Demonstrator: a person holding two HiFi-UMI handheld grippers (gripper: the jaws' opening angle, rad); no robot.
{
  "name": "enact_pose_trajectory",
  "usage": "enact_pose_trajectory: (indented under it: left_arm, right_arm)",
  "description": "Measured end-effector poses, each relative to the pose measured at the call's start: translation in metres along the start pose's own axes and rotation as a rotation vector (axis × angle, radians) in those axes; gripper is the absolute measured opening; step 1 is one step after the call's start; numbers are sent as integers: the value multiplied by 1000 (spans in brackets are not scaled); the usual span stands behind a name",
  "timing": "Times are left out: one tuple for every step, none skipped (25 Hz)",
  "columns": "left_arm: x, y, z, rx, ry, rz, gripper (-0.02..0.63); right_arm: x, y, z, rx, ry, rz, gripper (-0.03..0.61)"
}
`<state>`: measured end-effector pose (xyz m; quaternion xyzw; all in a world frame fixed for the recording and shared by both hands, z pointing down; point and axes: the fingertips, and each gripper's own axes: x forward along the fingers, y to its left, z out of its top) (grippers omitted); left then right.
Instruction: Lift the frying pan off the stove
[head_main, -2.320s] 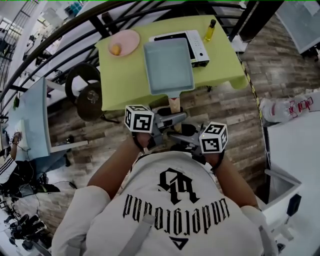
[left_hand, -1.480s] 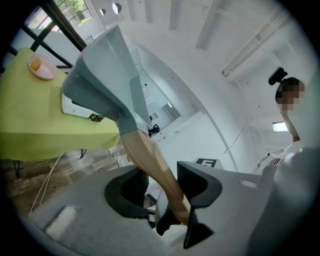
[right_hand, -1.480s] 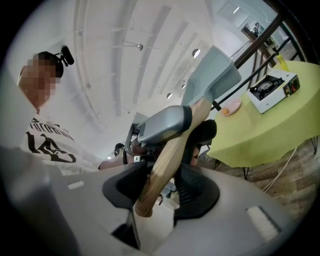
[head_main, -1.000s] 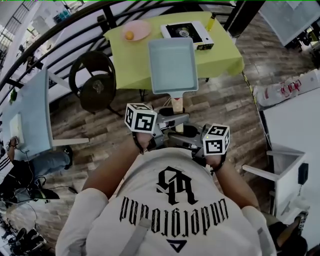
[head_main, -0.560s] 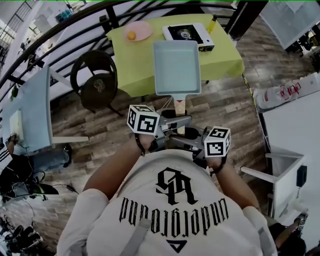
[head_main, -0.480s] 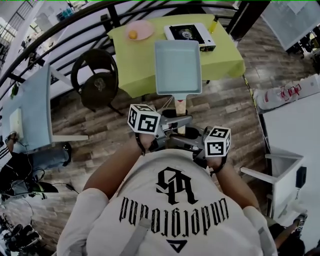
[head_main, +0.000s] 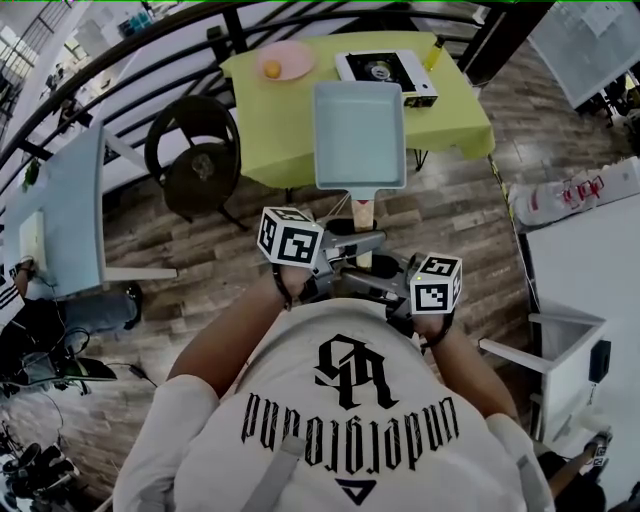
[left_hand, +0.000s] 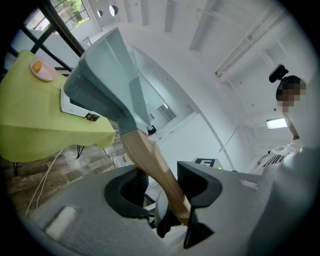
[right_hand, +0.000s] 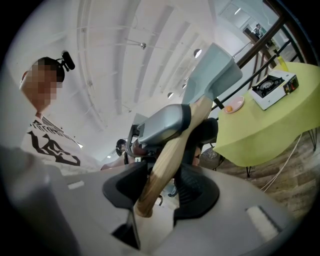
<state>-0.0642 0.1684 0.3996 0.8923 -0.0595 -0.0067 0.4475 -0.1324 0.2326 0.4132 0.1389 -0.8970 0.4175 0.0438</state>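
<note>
The frying pan (head_main: 360, 135) is rectangular and pale blue-grey, with a wooden handle (head_main: 361, 212). It hangs in the air over the near edge of the green table (head_main: 270, 130), clear of the small white stove (head_main: 385, 72) at the back right. Both grippers hold the handle close to my chest. My left gripper (head_main: 352, 244) is shut on it from the left, my right gripper (head_main: 362, 276) from the right, lower down. In the left gripper view the handle (left_hand: 150, 155) runs between the left gripper's (left_hand: 157, 182) jaws. In the right gripper view the handle (right_hand: 170, 155) lies between the right gripper's (right_hand: 162, 185) jaws.
A pink plate (head_main: 283, 62) with a small orange thing lies at the table's back left. A yellow bottle (head_main: 434, 55) stands beside the stove. A round dark chair (head_main: 195, 160) stands left of the table. White furniture (head_main: 590, 270) is at the right.
The pan has come off the stove and toward me; the stove's burner now shows in full. Both grippers have kept their hold on the handle.
</note>
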Motion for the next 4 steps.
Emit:
enact_pose_trajectory:
  left_arm:
    - [0,0,1,1,2,0,195]
    - [1,1,2,1,4,-1,195]
    - [2,0,3,2,6,-3,195]
    - [3,0,4,3,8,-5,195]
  right_arm:
    - [0,-1,0,0,-1,1,169]
    - [0,-2,1,0,-2,2,169]
    - [-1,-3,2,0,-4,2,169]
    - [-1,-3,3,0,-6,3,169]
